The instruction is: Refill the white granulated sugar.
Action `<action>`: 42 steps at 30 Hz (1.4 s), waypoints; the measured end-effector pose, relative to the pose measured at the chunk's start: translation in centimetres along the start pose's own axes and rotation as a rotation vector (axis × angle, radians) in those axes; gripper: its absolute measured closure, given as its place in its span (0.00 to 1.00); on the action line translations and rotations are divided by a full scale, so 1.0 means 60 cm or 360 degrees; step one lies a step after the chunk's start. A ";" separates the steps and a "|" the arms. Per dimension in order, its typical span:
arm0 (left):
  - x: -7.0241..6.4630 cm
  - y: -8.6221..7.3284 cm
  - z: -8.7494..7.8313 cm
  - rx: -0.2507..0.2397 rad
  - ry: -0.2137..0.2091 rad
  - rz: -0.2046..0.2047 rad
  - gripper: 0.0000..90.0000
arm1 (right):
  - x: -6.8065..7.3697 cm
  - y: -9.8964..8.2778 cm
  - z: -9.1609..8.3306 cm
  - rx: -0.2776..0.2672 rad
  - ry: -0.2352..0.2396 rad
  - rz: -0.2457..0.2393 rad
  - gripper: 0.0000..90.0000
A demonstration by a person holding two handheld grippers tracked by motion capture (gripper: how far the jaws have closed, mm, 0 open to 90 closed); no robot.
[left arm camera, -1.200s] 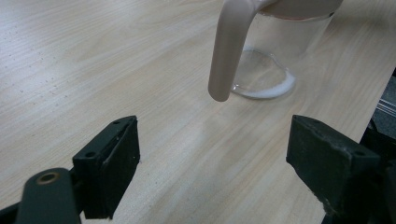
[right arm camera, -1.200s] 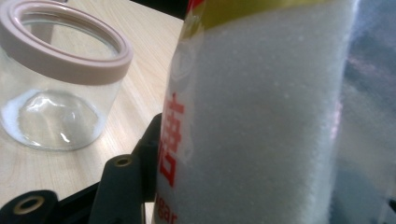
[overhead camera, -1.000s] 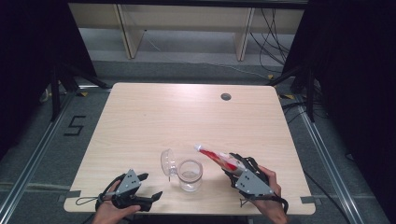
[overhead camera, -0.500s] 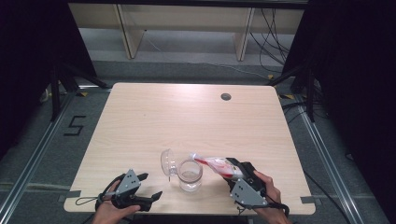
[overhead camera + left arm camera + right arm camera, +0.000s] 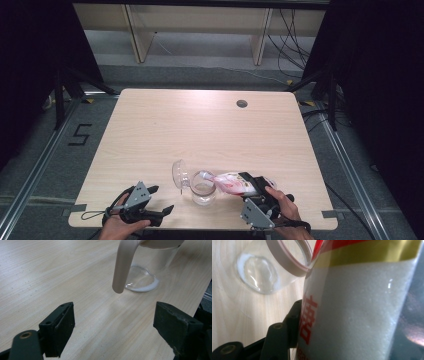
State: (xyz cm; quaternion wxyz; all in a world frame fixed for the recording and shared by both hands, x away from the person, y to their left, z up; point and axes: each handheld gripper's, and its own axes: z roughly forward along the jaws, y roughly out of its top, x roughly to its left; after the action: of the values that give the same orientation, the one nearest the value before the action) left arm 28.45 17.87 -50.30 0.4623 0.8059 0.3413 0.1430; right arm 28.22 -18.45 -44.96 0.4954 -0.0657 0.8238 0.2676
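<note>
Pouch (image 5: 234,183) of white grains tipped at jar (image 5: 203,187) rim.

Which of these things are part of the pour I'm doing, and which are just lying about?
In the job:
- bag of white grains, held in right gripper
- glass jar
- its open lid

Lying about:
- left gripper, open, idle
- hole in table

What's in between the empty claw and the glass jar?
Only bare wooden table lies between the open left gripper and the jar; the left gripper view shows it, with the jar's clasp hanging down.
</note>
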 end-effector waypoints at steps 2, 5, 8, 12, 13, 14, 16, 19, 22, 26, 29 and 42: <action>0.000 0.000 0.000 0.0001 0.0003 0.0000 0.19 | 0.006 0.000 0.000 0.0022 0.0013 0.0079 0.55; 0.000 0.000 0.000 -0.0004 0.0003 -0.0006 0.19 | 0.002 0.003 0.001 0.0036 -0.0001 -0.0074 0.54; 0.000 0.000 0.000 0.0000 0.0003 0.0000 0.19 | 0.007 0.006 0.001 0.0061 0.0000 -0.0064 0.55; 0.002 0.000 0.000 0.0012 0.0003 0.0013 0.19 | 0.006 0.014 0.003 0.0087 -0.0010 -0.0224 0.54; 0.002 0.000 0.000 0.0009 0.0000 0.0013 0.19 | 0.003 0.017 0.001 0.0107 -0.0011 -0.0292 0.54; 0.000 0.000 0.000 0.0001 0.0004 0.0001 0.19 | 0.003 0.017 0.001 0.0107 -0.0011 -0.0292 0.54; -0.001 0.000 -0.001 -0.0002 0.0009 -0.0003 0.19 | 0.005 0.019 0.001 0.0128 -0.0015 -0.0316 0.54; 0.000 0.000 0.000 0.0006 0.0000 0.0019 0.19 | 0.008 0.021 0.000 0.0168 -0.0023 -0.0342 0.55; 0.000 0.000 0.000 0.0006 -0.0003 0.0013 0.19 | 0.007 0.023 -0.001 0.0195 -0.0026 -0.0402 0.55; 0.001 0.000 0.000 0.0013 0.0002 0.0023 0.19 | 0.005 0.026 0.001 0.0186 -0.0041 -0.0511 0.55; 0.001 0.000 0.001 0.0013 -0.0001 0.0025 0.19 | 0.009 0.028 0.000 0.0220 -0.0050 -0.0539 0.55; 0.001 0.000 0.000 0.0015 0.0001 0.0022 0.19 | 0.006 0.034 0.001 0.0235 -0.0090 -0.0700 0.55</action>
State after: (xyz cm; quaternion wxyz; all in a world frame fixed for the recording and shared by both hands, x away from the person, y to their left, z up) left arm 28.47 17.89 -50.30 0.4572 0.8104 0.3365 0.1448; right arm 27.28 -16.61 -44.53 0.5681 -0.1996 0.7929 0.0940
